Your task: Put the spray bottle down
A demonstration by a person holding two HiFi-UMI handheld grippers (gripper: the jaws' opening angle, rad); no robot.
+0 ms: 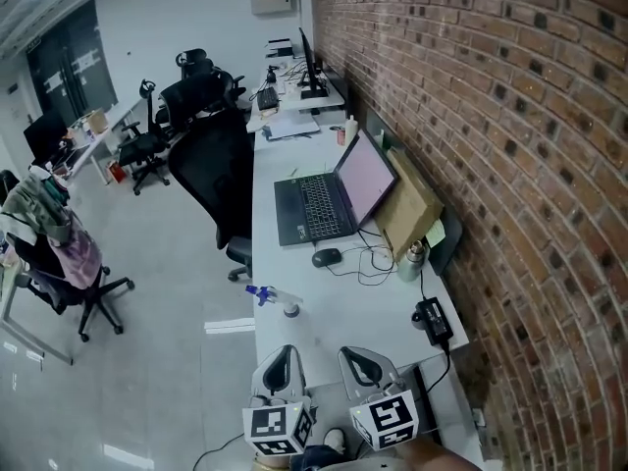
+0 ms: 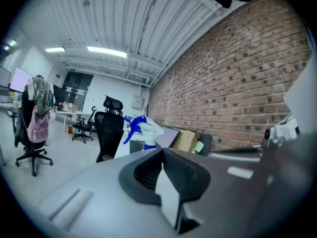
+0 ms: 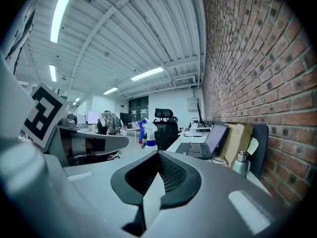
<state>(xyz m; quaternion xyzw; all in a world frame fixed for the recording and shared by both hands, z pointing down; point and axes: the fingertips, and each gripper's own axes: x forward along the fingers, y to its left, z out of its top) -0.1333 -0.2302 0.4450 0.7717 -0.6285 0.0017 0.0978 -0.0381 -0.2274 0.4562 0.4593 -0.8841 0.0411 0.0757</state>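
The white plastic spray bottle [image 1: 280, 302] with a blue trigger stands upright on the long white desk [image 1: 334, 324], near its left edge. It is free of both grippers and well ahead of them. The left gripper [image 1: 282, 361] and the right gripper [image 1: 361, 364] sit side by side over the desk's near end, each with its jaws pressed together on nothing.

Past the bottle lie a dark computer mouse [image 1: 326, 257] and an open black laptop [image 1: 329, 202]. A flat brown cardboard box [image 1: 407, 206] leans against the red brick wall [image 1: 491, 116]; what it holds cannot be told. Just beside it stands a capped metal flask [image 1: 412, 260], contents unseen.

Only the head view shows the mouse. The left gripper view sets the bottle's blue trigger against a black office chair [image 2: 110, 133]. The right gripper view shows the ceiling strip lights [image 3: 60, 11].
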